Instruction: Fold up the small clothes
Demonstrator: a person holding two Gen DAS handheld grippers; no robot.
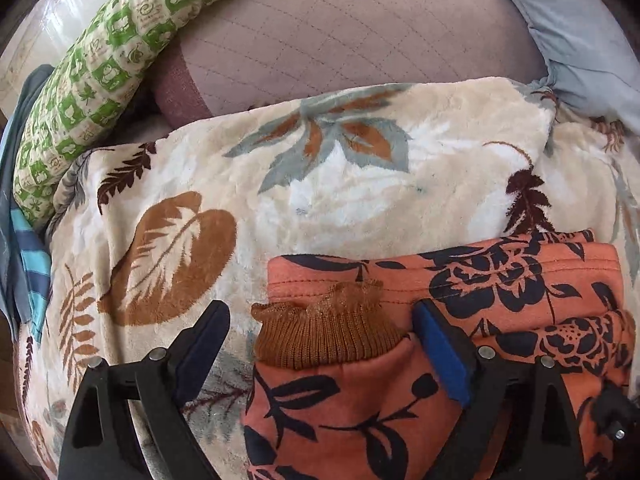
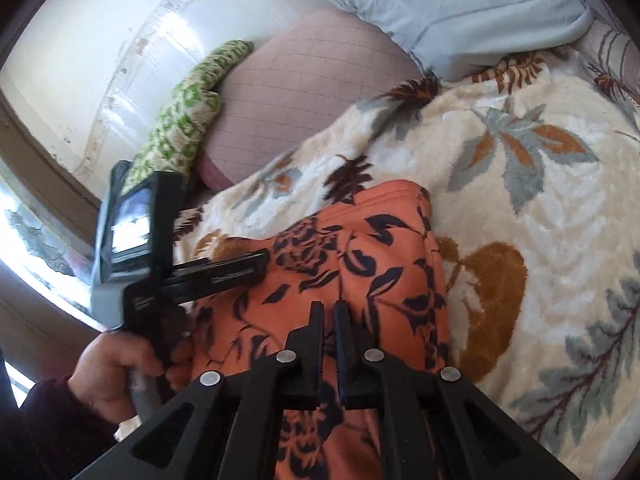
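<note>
Our left tongs (image 1: 320, 330) stand spread around the ribbed brown cuff (image 1: 320, 336) at lower centre; our right tongs (image 2: 329, 312) are pressed nearly together, and we cannot tell whether cloth is caught. The orange flowered garment (image 2: 320, 248) lies part-folded on the plush leaf blanket (image 1: 320, 184). We judge it light, limp, fleecy; best taken by cuff or stitched hem.

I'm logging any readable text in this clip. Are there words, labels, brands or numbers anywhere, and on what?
None can be read.
Green patterned cushion: its cream squares carry small script-like marks, too small and blurred to read.
Orange floral garment, leaf-print blanket: patterns only, no text.
</note>
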